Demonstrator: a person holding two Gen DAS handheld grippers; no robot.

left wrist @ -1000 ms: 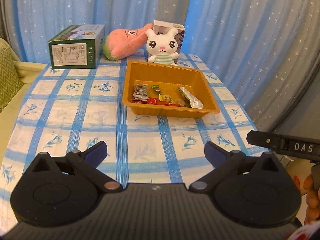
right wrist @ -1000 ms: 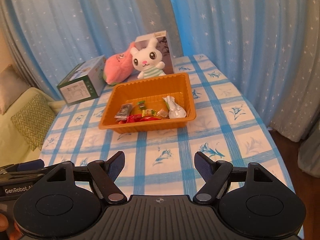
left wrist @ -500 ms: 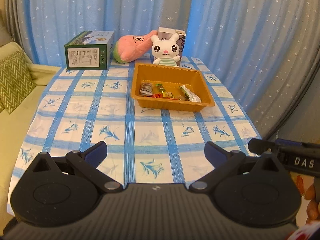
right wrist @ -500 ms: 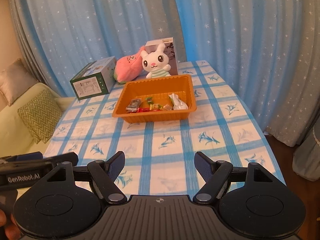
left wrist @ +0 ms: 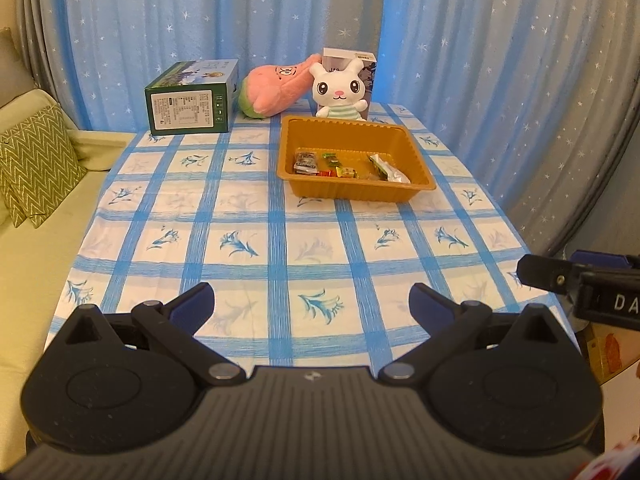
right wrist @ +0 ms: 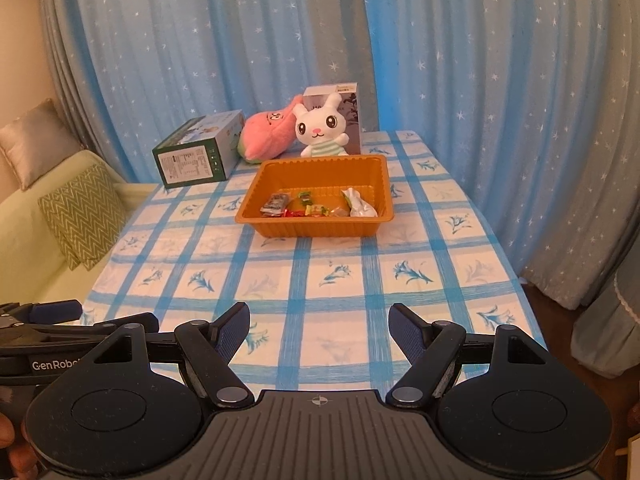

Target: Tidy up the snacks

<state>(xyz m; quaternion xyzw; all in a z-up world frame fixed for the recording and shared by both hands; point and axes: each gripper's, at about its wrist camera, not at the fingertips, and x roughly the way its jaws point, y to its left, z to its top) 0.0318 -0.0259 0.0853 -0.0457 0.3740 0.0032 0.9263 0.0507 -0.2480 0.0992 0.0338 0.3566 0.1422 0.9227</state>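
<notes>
One long table under a blue-and-white checked floral tablecloth [left wrist: 280,240], backed by blue star-print curtains [right wrist: 240,40]. At the far end, a green rectangular carton [left wrist: 188,102], a pink plush toy [left wrist: 276,88] and a white plush rabbit [left wrist: 340,90]. Just before the rabbit, an orange plastic ridged tray [right wrist: 316,230] holding several small wrapped snacks [right wrist: 320,206] along its near wall. Well back over the near edge, left gripper [left wrist: 312,306] and right gripper [right wrist: 319,326], both spread wide, gripping nothing.
</notes>
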